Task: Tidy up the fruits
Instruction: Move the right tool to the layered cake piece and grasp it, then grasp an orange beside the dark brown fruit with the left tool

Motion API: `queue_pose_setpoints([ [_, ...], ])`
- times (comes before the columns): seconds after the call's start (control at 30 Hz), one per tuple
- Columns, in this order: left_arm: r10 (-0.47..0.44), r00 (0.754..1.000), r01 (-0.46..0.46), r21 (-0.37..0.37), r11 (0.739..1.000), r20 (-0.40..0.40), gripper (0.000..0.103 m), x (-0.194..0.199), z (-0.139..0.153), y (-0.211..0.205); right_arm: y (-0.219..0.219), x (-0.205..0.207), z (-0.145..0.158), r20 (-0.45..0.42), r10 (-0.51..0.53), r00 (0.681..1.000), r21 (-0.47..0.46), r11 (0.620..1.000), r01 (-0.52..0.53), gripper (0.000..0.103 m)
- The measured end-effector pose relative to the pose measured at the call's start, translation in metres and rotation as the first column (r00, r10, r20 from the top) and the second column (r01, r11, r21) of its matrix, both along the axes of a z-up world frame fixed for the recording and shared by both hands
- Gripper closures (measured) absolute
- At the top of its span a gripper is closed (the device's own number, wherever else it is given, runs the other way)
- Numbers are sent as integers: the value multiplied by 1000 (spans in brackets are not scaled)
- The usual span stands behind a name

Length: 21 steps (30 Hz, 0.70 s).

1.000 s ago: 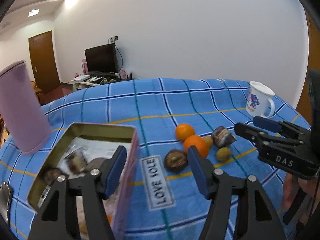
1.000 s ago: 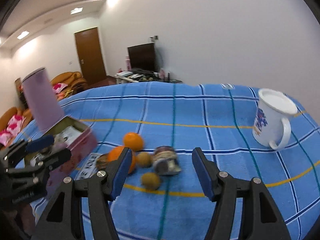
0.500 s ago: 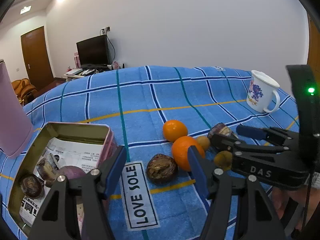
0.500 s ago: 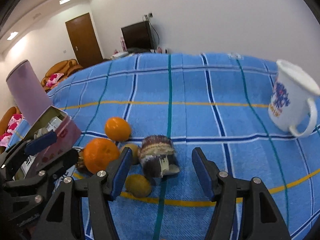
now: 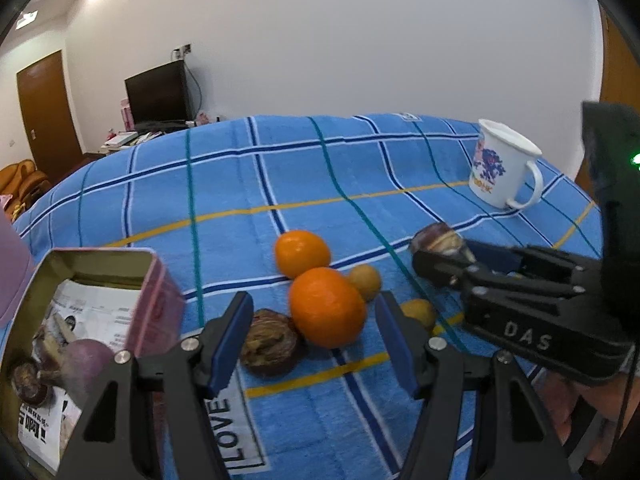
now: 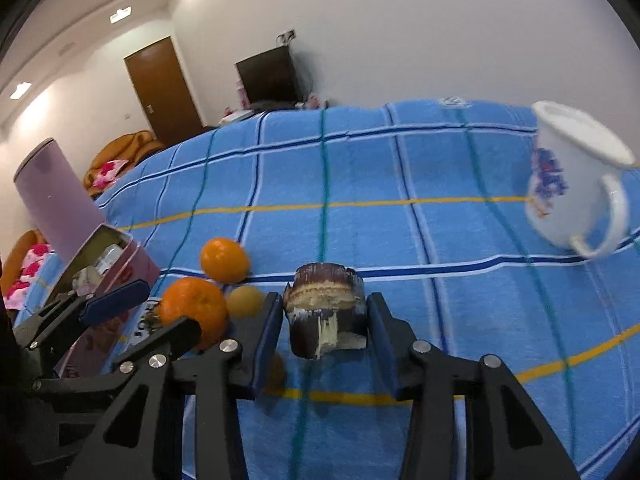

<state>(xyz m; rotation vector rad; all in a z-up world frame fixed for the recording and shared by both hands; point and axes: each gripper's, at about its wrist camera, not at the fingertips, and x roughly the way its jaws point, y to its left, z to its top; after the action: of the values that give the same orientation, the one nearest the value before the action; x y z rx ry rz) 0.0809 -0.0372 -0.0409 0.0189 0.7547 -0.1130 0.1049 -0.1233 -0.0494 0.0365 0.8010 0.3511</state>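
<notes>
my right gripper [image 6: 322,328] jaws just closing around dark brown cut-open fruit [image 6: 326,314], contact unclear; left gripper [image 5: 314,344] half open, empty, large orange [image 5: 327,307] at 12 o'clock.

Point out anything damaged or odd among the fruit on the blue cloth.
The dark purple fruit between the right gripper fingers is broken open, pale flesh and white smears showing. Another dark fruit by the near orange looks cracked and shrivelled. The oranges look intact.
</notes>
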Motion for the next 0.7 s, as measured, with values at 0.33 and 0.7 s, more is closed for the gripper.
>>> queue_pose_setpoints([
  [0.33, -11, 999, 10, -23, 1000, -43, 57, 16, -7, -3, -4, -4, 4, 37, -11, 999, -4, 1000, 12, 58],
  [0.7, -12, 1000, 13, -69, 998, 12, 59, 5, 0, 4, -5, -17, 13, 112, -5, 994, 2, 1000, 5, 58],
])
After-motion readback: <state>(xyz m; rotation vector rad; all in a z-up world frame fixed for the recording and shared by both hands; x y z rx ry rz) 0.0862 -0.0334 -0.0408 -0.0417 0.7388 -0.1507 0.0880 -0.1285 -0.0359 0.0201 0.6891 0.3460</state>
